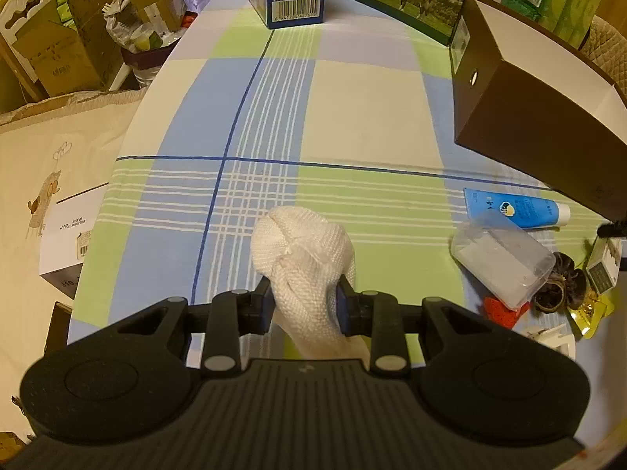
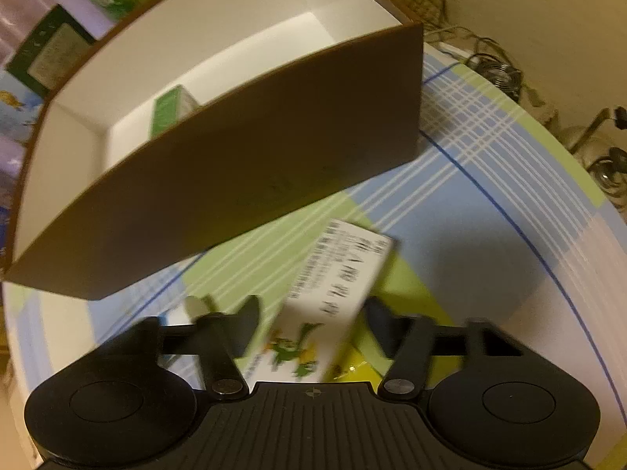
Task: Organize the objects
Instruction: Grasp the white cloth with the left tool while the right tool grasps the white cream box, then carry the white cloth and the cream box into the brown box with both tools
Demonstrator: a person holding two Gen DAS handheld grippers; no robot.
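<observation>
left gripper (image 1: 303,303) clenched on white knit bundle (image 1: 303,258), which sticks out past the fingertips over the checked cloth (image 1: 352,117). right gripper (image 2: 309,323) spread wide; white printed carton (image 2: 333,293) btwn fingers, contact unclear. brown box (image 2: 250,180) just ahead.

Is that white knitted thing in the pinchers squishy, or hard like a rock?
Probably squishy: the white knitted bundle looks like woven cloth, and it narrows where the left gripper squeezes it. It's likely light. It shouldn't roll far, being lumpy.
</observation>
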